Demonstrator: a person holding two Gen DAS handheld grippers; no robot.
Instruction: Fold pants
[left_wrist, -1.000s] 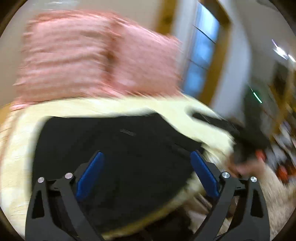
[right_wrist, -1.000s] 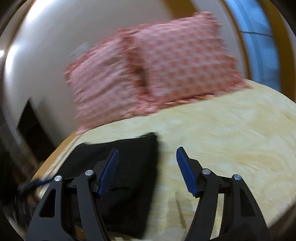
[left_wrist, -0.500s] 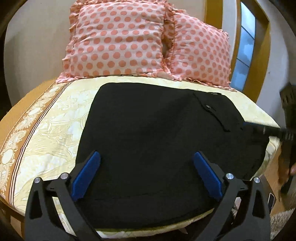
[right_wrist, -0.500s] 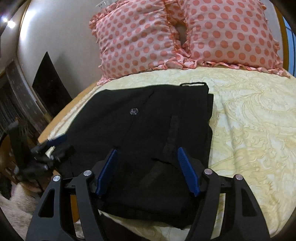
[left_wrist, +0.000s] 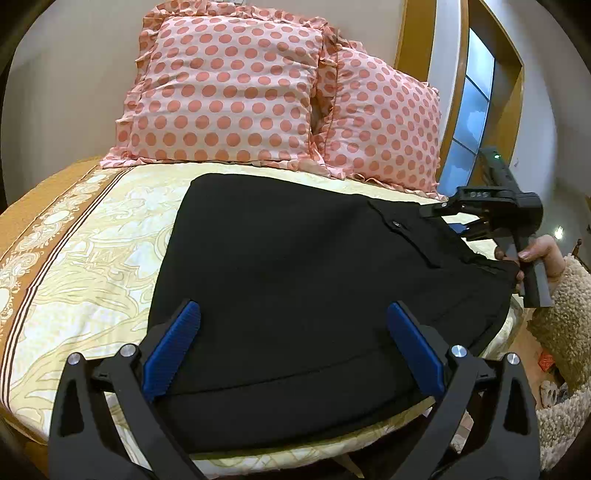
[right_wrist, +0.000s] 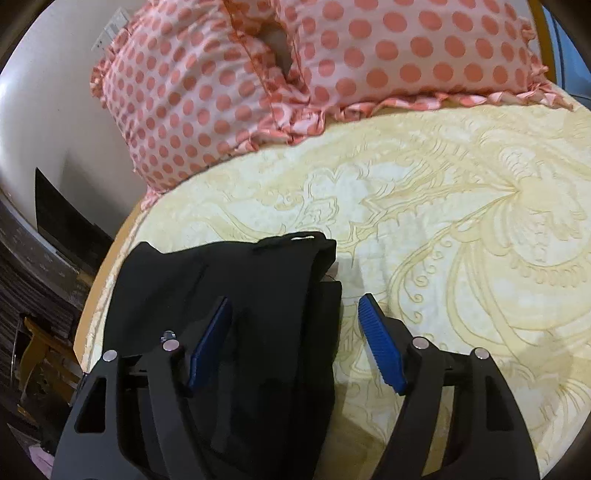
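Left wrist view: black pants (left_wrist: 314, 280) lie folded on a yellow patterned bed (left_wrist: 85, 266), below two pink polka-dot pillows (left_wrist: 229, 96). The left claw (left_wrist: 291, 343) is spread wide above the near edge, holding nothing. Right wrist view: the right claw (right_wrist: 291, 343) is also wide, straddling the pants' (right_wrist: 236, 295) right edge, gripping nothing

Both grippers are matte black, angular frames with triangular cut-outs and silver screw heads; the left gripper (left_wrist: 293, 345) and right gripper (right_wrist: 293, 341) carry ribbed blue pads (left_wrist: 171, 350). A fuzzy beige sleeve (left_wrist: 565, 314) covers the wrist
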